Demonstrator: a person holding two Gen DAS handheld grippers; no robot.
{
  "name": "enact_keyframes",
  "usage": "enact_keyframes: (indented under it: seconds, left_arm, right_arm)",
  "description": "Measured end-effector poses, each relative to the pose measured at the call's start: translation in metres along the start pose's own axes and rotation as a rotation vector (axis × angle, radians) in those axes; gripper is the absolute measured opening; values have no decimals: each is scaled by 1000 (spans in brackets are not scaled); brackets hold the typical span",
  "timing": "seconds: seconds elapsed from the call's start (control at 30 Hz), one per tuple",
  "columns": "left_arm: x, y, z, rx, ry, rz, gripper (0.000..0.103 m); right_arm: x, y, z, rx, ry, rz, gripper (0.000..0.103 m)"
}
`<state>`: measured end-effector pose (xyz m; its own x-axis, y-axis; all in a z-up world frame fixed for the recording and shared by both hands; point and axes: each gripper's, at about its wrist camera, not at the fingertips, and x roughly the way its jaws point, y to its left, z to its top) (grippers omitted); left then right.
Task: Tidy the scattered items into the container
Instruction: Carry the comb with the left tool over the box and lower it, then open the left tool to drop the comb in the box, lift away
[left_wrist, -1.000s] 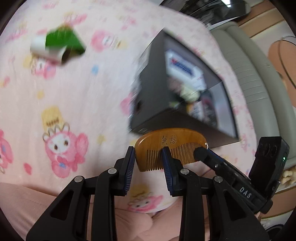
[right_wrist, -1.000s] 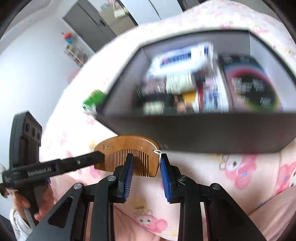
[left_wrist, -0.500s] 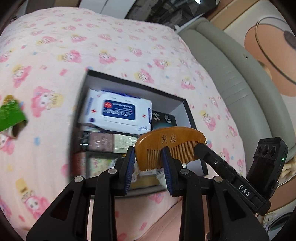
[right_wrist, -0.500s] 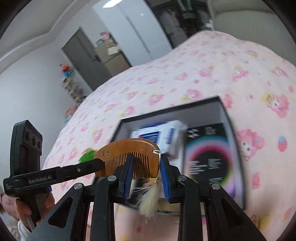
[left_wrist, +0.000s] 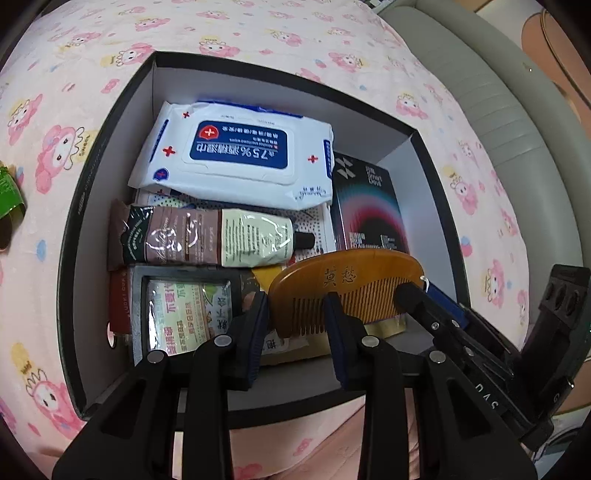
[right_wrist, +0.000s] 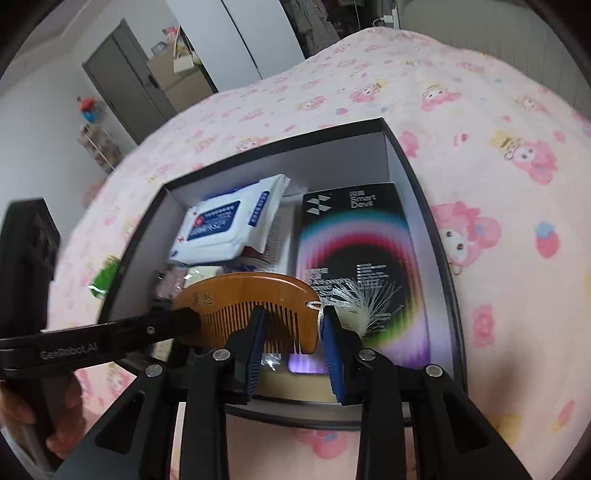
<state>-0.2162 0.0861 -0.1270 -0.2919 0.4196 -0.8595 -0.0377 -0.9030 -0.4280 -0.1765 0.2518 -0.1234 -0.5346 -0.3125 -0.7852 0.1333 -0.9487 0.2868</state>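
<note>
- Wooden comb (left_wrist: 347, 284) with a white tassel (right_wrist: 364, 301) hangs over the near part of the open black box (left_wrist: 99, 155), held by both tools at once.
- Left gripper (left_wrist: 295, 321) pinches the comb's teeth at one end between its blue pads.
- Right gripper (right_wrist: 291, 332) has the other end, beside the tassel cord, between its pads; its jaws have just been opening a little, and whether they still press I cannot tell.
- Inside the box: a white wipes pack (left_wrist: 236, 151) toward the far wall, a brown-and-cream tube (left_wrist: 207, 236) in front of it, a dark rainbow-printed carton (right_wrist: 362, 258) along the right wall.
- Green item (left_wrist: 9, 192) lies on the pink cartoon blanket (left_wrist: 258, 29), outside the box's left wall.
</note>
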Motion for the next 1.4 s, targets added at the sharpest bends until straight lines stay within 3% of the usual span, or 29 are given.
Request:
enact_keyframes:
  seconds: [0.3, 0.47, 0.7, 1.03, 1.4]
  left_arm:
    - [-3, 4, -6, -5, -13, 27, 31]
    - [-28, 0, -23, 44, -101, -5, 33]
    - [-67, -2, -57, 85, -186, 9, 36]
    - [-136, 16, -96, 91, -303, 69, 42]
    - [-189, 86, -108, 17, -380, 115, 42]
  right_arm:
    - [-5, 2, -1, -44, -15, -99, 29]
    - [-14, 2, 0, -49, -22, -73, 31]
    - [-42, 25, -11, -87, -37, -13, 31]
    - [-82, 88, -25, -163, -83, 51, 32]
    - [-77, 179, -34, -291, -69, 80, 32]
